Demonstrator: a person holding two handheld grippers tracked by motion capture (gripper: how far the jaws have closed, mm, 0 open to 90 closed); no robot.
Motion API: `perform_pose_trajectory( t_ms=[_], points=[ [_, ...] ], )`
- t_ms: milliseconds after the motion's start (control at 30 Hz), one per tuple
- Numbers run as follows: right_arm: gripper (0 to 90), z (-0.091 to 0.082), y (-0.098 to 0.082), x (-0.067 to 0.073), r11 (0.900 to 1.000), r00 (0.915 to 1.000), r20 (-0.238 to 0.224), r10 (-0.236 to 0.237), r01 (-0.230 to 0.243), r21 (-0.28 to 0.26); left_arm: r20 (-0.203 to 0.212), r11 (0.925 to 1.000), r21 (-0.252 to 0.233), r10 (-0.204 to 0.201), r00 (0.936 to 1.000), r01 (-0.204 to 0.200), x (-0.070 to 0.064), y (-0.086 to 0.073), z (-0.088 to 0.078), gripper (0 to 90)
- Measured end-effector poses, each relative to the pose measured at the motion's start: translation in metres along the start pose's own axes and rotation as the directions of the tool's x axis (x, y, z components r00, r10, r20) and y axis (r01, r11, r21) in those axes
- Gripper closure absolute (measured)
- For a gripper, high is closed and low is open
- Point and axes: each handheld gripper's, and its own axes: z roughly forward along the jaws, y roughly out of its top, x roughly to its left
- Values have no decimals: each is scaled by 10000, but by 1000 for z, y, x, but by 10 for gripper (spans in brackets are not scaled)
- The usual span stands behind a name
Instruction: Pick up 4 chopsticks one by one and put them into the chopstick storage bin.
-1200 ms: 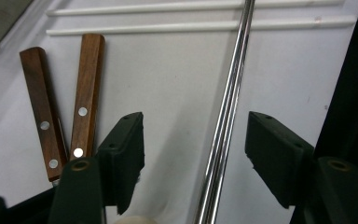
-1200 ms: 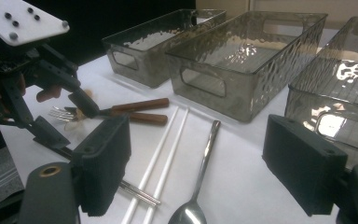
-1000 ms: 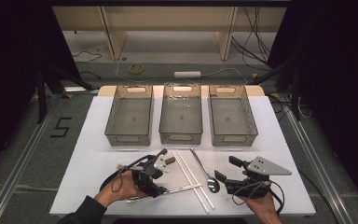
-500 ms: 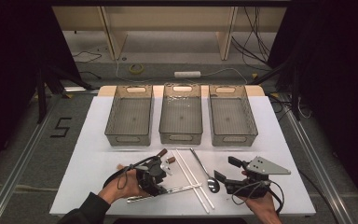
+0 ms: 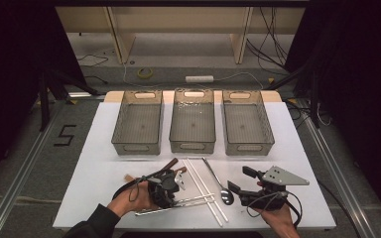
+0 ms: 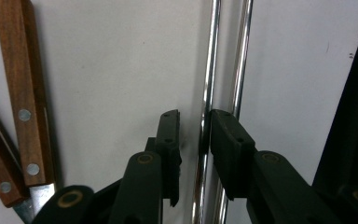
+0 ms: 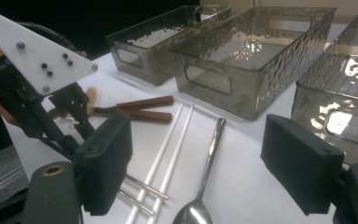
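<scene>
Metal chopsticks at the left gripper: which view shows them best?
The left gripper view: the metal chopsticks run close-up between the left gripper's just-closing jaws. The high view shows them small; the right gripper view shows their ends.

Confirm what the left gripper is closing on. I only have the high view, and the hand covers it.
Observer: In the left gripper view, the left gripper has one metal chopstick between its jaws. They have just been closing and are not yet clamped.
Operator: The other stick?
Observer: The second chopstick runs alongside, outside the gap, passing beneath the right-hand jaw.
Operator: Right side?
Observer: In the right gripper view, the right gripper has its jaws wide apart with nothing between the pads. The spoon lies just ahead.
</scene>
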Motion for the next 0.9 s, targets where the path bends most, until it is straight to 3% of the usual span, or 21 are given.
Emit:
perform_pose_trajectory(
  t_ms=[333,500,700,900],
  points=[
    [261,0,0,0,10000,10000,-16,-1,1,35,-6,10000,6,93,10000,-93,-1,-1,1,819],
    [261,0,0,0,10000,10000,-25,-1,1,42,-39,9993,11,381,9993,-381,-2,-1,1,837],
    [263,0,0,0,10000,10000,-52,7,-7,46,-185,9982,-203,567,9982,-571,-3,-2,0,850],
    [263,0,0,0,10000,10000,-56,9,-9,42,-245,9969,-660,418,9988,-433,-2,-1,-8,852]
  ],
)
